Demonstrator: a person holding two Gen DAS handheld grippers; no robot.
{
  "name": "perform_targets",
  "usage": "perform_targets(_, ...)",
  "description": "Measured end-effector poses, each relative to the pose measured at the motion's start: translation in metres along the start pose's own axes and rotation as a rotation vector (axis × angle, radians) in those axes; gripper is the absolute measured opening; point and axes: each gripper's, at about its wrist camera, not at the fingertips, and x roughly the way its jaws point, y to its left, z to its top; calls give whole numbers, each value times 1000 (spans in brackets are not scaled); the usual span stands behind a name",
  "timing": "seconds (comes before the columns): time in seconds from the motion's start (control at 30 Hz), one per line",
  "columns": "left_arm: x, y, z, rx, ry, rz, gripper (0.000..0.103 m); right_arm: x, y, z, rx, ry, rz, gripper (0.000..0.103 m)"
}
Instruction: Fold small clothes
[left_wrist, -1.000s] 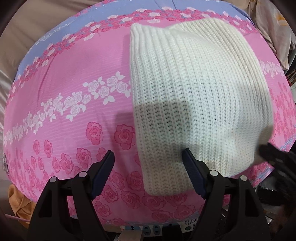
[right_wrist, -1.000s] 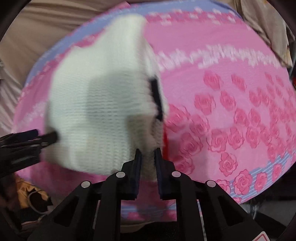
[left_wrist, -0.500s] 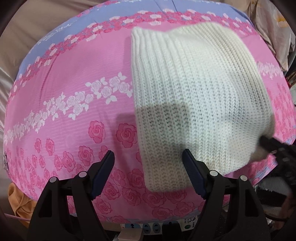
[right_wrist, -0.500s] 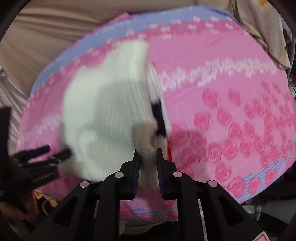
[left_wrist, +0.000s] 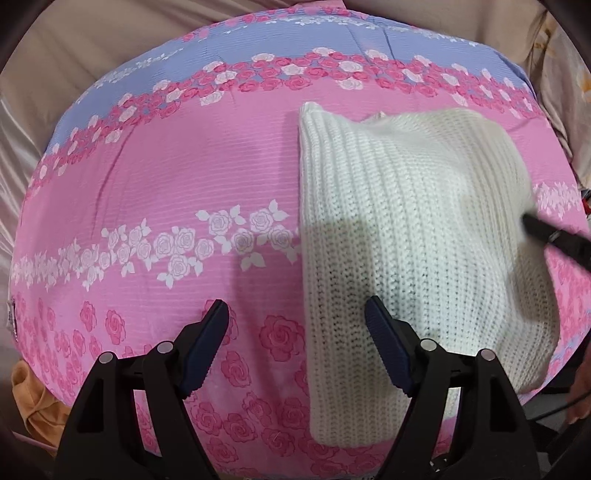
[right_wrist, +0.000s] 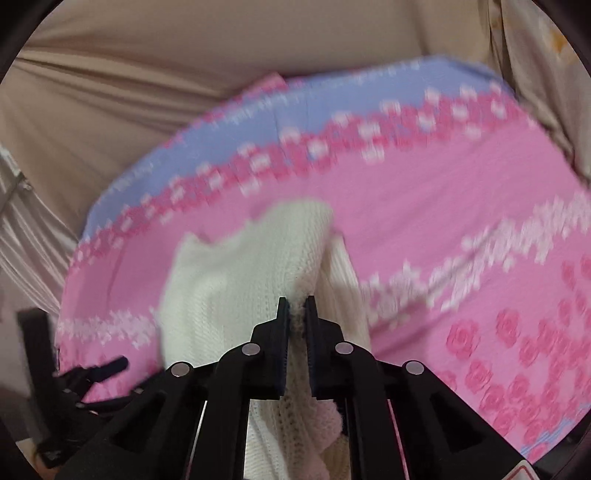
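- Since half a second ago the knit (left_wrist: 413, 236) has been lifted at its right edge: the right tongs (right_wrist: 296, 306) that pulled low at its side now hold a fold of it raised above the cloth (left_wrist: 184, 177), and in the right wrist view the scene has slid down and blurred.
- White ribbed knit: in the left wrist view it fills the centre right of the frame, lying on the pink cloth, with its lower end reaching the bottom of the frame.
- In the right wrist view the knit (right_wrist: 236, 280) sits in the lower centre, bunched up to the tongs and hanging down between their arms.
- Right tongs: pressed together on a pinch of the knit's edge; in the left wrist view only a dark tip (left_wrist: 554, 238) shows at the right edge of the frame, touching the knit.
- Left tongs (left_wrist: 296, 321): spread wide, holding nothing, at the bottom centre; the right finger (left_wrist: 384, 347) lies over the knit's lower left part, the left finger over bare cloth.
- Cloth: pink with rose bands, lilac stripe at the top of the frame.
- Beige fabric (left_wrist: 92, 44) lies beyond it, upper left.
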Motion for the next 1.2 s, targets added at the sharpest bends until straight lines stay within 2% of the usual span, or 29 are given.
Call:
perform_targets(0.07, -1, 2, 1, -9, -1, -6, 74, 3, -4, 4, -12, -9, -24, 8)
perform_targets(0.13, 1, 3, 2, -23, -1, -10, 74, 37, -17, -3, -15, 87, -84, 8)
perform_targets(0.17, 1, 2, 3, -29, -1, -14, 74, 62, -28, -13, -13, 165, -116, 9)
perform_targets(0.23, 4, -1, 2, -31, 12, -21, 74, 61, -38, -18, 32, 142, -91, 16)
perform_targets(0.3, 2, -4, 2, -28, 15, -19, 74, 40, -39, -13, 90, 115, -46, 17)
perform_targets(0.37, -2, -1, 1, -35, 5, -38, 77, 19, -39, -15, 97, 78, -27, 27)
perform_targets(0.43, -5, 7, 2, -78, -6, -109, 83, 0, -40, -26, 103, 56, -22, 60)
perform_targets(0.47, -6, 11, 1, -97, -11, -138, 86, -1, -42, -33, 109, 67, -14, 62)
perform_targets(0.6, 11, 15, 0, -131, 31, -201, 87, 24, -55, -70, 183, 200, 11, 62)
perform_targets(0.63, 18, 14, 0, -135, 44, -218, 88, 32, -58, -78, 215, 227, 39, 63)
perform_targets(0.7, 26, 12, 1, -142, 50, -237, 90, 44, -63, -85, 261, 252, 76, 67)
perform_targets(0.73, 31, 10, 2, -143, 48, -256, 91, 49, -64, -87, 280, 259, 89, 71)
perform_targets(0.83, 40, 10, 4, -149, 40, -287, 96, 60, -66, -84, 311, 270, 122, 72)
perform_targets(0.93, 53, 16, 5, -203, 72, -400, 96, 62, -61, -79, 296, 287, 122, 70)
perform_targets(0.97, 53, 19, 7, -233, 98, -416, 95, 62, -60, -78, 297, 290, 126, 70)
perform_targets(1.0, 48, 22, 7, -255, 95, -432, 94, 61, -59, -77, 302, 289, 133, 70)
perform_targets(1.07, 27, 28, 9, -272, 40, -473, 95, 60, -62, -78, 325, 283, 146, 72)
perform_targets(1.13, 16, 25, 10, -239, 1, -472, 95, 66, -68, -81, 372, 285, 169, 75)
perform_targets(1.2, 25, 13, 12, -172, 35, -435, 95, 66, -71, -79, 381, 281, 177, 75)
